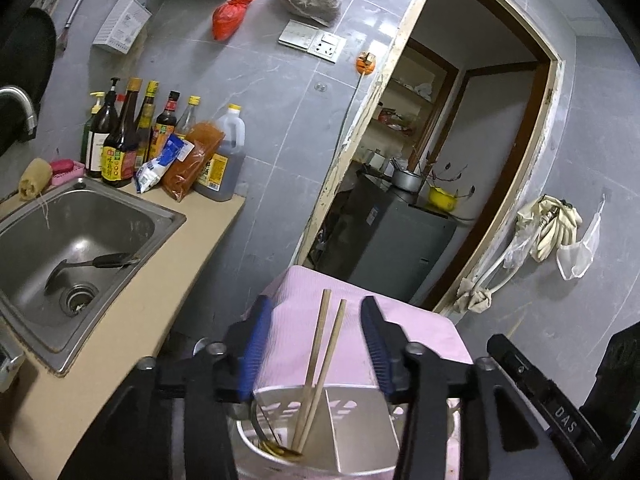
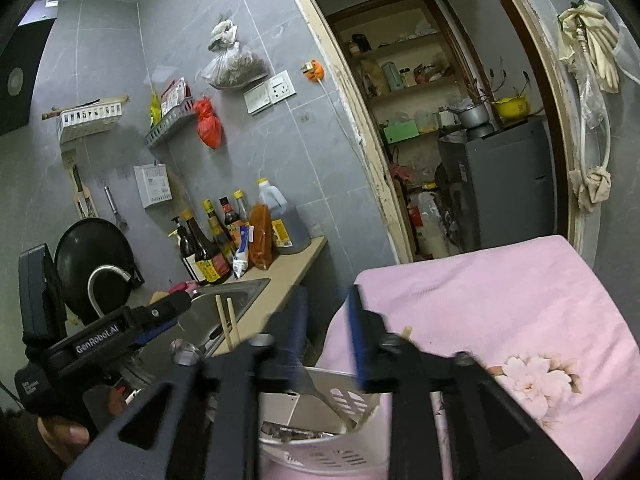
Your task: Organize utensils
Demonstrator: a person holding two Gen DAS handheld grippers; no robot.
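Grey-tiled kitchen, pink cloth (image 1: 400, 320): chopsticks (image 1: 320, 360) stand in the white holder (image 1: 360, 416); left tongs (image 1: 316, 344) and right tongs (image 2: 326, 336) both open, empty; lift straight towards twelve o'clock, clear of the sticks

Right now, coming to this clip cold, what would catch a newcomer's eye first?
Probably the pair of chopsticks standing in the white holder on the pink cloth, framed by the open blue-padded left gripper. Next, the steel sink to its left with a dark utensil lying in it, and the row of sauce bottles behind the sink. From the right wrist view, the right gripper hangs open over the same holder.
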